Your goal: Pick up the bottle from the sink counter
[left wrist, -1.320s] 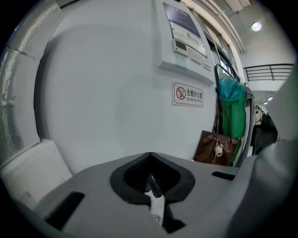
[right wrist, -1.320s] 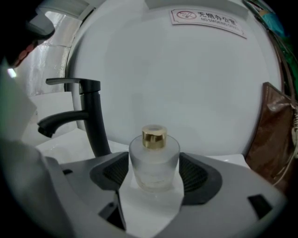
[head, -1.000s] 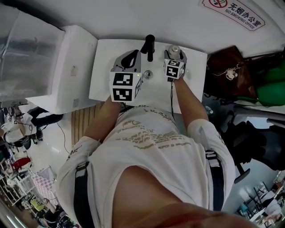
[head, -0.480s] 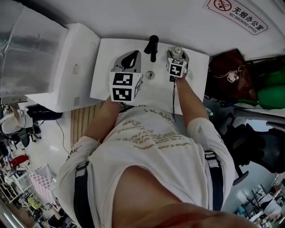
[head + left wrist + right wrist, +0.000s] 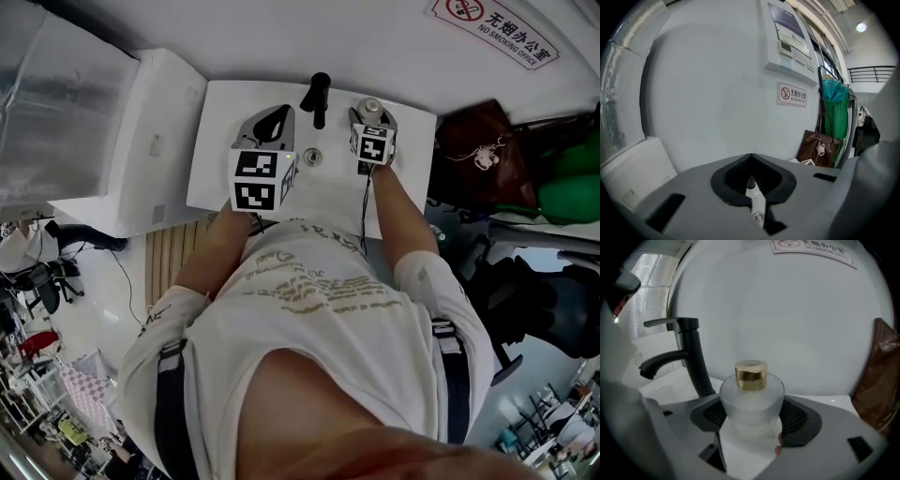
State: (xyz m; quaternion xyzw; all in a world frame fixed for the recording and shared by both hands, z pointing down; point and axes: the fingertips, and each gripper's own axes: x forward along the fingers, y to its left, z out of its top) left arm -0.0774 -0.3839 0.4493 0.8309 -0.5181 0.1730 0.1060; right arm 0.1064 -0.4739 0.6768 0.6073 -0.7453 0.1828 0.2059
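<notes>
Right gripper out at far right of sink counter, jaws pinching frosted bottle on both sides, pads against the glass below its shoulder. Gold cap upright, clear above the jaws. Black tap just left of bottle, not touching. Left gripper held above the sink to the left, near the drain, jaws pressed together down to a thin slit, nothing between them. Against the last second: next to no change. Right gripper at the same far right spot, only a slight shift; bottle no higher against the wall, same place beside the tap; left gripper unmoved. Reads as grasp settled but lift not begun, bottle base probably on the counter yet, though hidden from a sure call. Judged next: straight raise, away from the tap. Smooth rounded glass, so likely slippery if grip light; tilt toward the tap the main risk
</notes>
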